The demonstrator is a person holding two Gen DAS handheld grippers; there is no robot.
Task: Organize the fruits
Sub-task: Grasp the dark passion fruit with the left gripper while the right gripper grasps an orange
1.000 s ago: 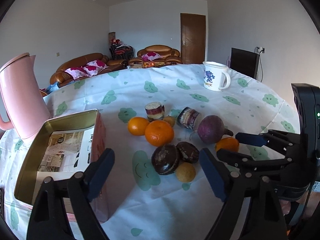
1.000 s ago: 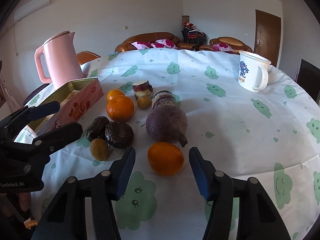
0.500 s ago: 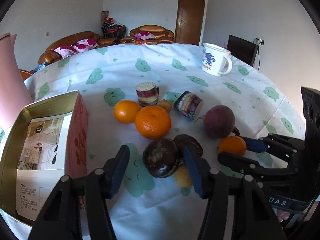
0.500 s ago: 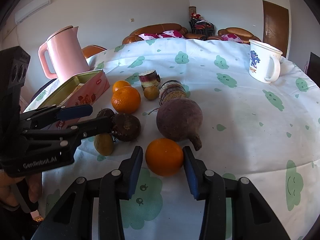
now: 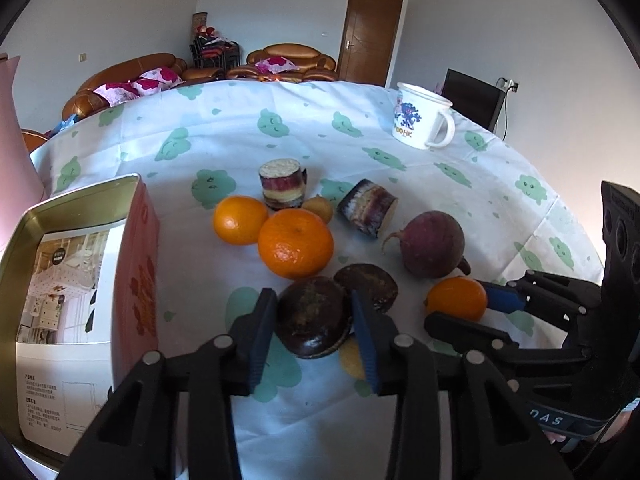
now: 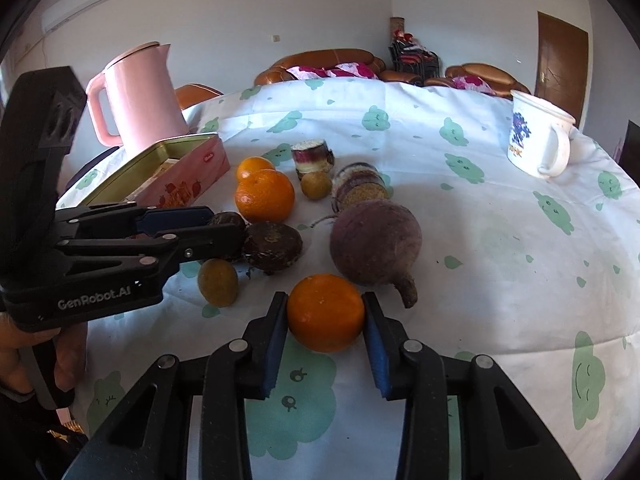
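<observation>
Both pairs of fingers have closed in since a second ago: the left gripper [image 5: 314, 330] now clamps the dark round fruit [image 5: 312, 326], the right gripper [image 6: 325, 328] the small orange [image 6: 325, 312], both still on the table [image 6: 500, 248]; the open tin [image 5: 80, 216] waits at nine o'clock, so lifting likely follows

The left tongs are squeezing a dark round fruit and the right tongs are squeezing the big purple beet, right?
Not quite. The left tongs do close around the dark round fruit, but the right tongs are around the small orange, not the beet. The right wrist view shows the beet lying free just behind the orange.
</observation>
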